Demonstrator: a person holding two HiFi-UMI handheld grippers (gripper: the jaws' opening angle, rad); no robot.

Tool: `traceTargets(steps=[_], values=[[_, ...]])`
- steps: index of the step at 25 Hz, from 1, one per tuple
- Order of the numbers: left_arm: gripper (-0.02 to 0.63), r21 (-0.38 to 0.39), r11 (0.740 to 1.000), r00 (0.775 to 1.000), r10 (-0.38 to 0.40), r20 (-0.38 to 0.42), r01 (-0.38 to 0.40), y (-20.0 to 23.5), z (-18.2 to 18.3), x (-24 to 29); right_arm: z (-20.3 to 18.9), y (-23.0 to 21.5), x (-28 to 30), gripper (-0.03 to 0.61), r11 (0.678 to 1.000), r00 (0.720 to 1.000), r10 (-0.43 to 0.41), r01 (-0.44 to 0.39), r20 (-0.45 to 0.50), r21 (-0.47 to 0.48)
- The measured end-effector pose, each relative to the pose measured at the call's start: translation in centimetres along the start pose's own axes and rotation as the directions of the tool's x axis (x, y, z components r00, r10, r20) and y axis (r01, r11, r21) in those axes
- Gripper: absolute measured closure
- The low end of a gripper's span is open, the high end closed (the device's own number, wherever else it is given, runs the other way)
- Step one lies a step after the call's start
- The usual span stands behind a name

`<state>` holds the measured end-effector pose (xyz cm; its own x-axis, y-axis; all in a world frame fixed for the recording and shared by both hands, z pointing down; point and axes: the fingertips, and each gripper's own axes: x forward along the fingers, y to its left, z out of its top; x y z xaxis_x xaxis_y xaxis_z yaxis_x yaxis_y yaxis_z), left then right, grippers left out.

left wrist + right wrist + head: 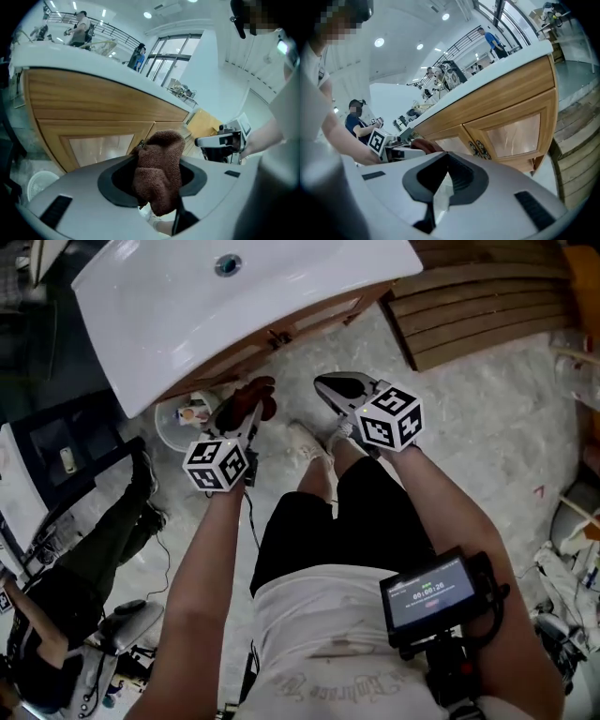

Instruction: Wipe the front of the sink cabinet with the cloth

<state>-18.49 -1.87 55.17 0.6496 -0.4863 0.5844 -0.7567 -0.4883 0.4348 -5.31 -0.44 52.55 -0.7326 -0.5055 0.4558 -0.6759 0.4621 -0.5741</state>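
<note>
My left gripper (242,423) is shut on a brown cloth (246,401), held just in front of the wooden sink cabinet (281,331) below the white sink (169,306). In the left gripper view the cloth (159,171) bulges up between the jaws of the left gripper (157,161), with the cabinet's doors (93,112) close behind; whether it touches the wood is not clear. My right gripper (342,388) hangs to the right of it, shut on nothing. In the right gripper view the right gripper (446,164) points toward the cabinet (511,117), with the cloth (424,144) at the left.
A white bucket (183,420) stands on the floor under the sink's left end. Stacked wooden planks (487,306) lie to the cabinet's right. Another person (94,540) sits at the left. My shoe (307,442) is between the grippers, and a small monitor (431,594) hangs at my waist.
</note>
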Motion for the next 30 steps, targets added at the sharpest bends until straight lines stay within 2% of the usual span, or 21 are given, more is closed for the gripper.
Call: traceTargets(steps=[3,7,11,14,21,27,30], values=[[0.436,-0.039,0.999,0.999,0.022,0.025,-0.021,0.1,0.0,-3.9,0.6,1.7,-0.9,0.565,1.0,1.0,-0.023,0.023,0.005,0.003],[0.436,-0.079,0.994,0.994,0.077,0.073,-0.071,1.1,0.4,-8.9,3.0,4.2,-2.2,0.565,1.0,0.997,-0.026,0.026,0.066,0.014],[0.437,-0.096,0.99,0.989,0.113,0.095,-0.104,1.1,0.3,-14.1,3.9,7.0,-4.3,0.565,0.999,0.996,-0.041,0.04,0.079,0.015],[0.437,-0.084,0.989,0.98,0.134,0.148,-0.123,1.0,2.1,-16.4,5.9,7.9,-5.3,0.565,0.999,0.995,-0.039,0.042,0.091,-0.03],[0.436,0.048,0.996,0.981,0.062,0.182,-0.072,-3.9,4.3,-20.2,8.1,12.5,-8.2,0.566,0.99,0.996,-0.008,0.02,0.085,-0.138],[0.436,0.058,0.997,0.976,0.029,0.218,-0.042,-6.3,5.7,-21.4,10.1,16.4,-9.0,0.566,0.963,0.994,0.063,-0.038,0.087,-0.267],[0.436,0.051,0.998,0.969,0.024,0.246,-0.038,-6.4,7.1,-21.7,11.3,17.4,-8.9,0.566,0.952,0.992,0.085,-0.054,0.092,-0.302]])
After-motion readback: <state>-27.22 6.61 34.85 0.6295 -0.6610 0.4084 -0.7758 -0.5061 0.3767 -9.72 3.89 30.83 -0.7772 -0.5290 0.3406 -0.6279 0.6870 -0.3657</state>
